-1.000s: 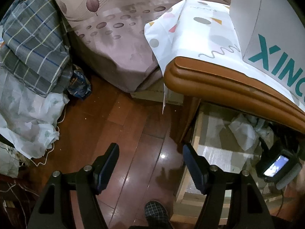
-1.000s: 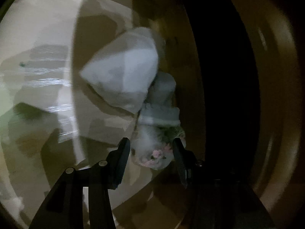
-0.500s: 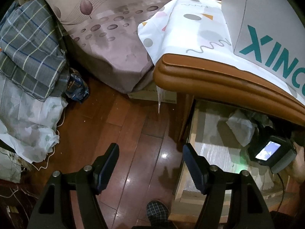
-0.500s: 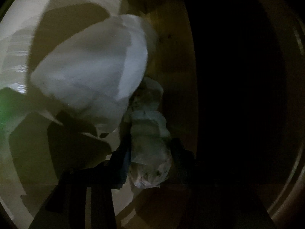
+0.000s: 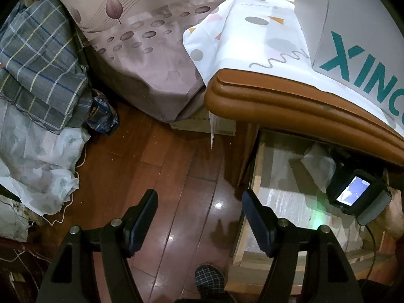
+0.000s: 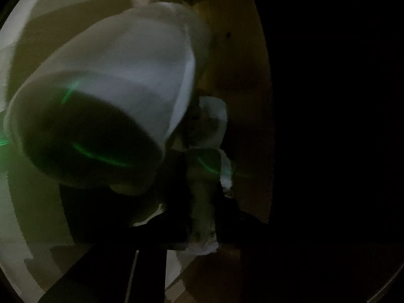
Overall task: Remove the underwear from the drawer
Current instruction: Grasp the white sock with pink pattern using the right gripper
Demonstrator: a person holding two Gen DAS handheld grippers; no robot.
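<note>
I have my right gripper (image 6: 202, 217) deep in the pale wooden drawer (image 5: 280, 202), fingers closed on the pale, crumpled roll of underwear (image 6: 204, 197) between them, ready for withdrawal. My left gripper (image 5: 199, 217) waits outside, fingers open and empty.

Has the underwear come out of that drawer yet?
Not yet. The wooden drawer already stands open. The right hand-held gripper sits deep inside, closed around a pale rolled cloth bundle. Lifting it out remains. The left hand-held gripper hangs open, empty.
</note>
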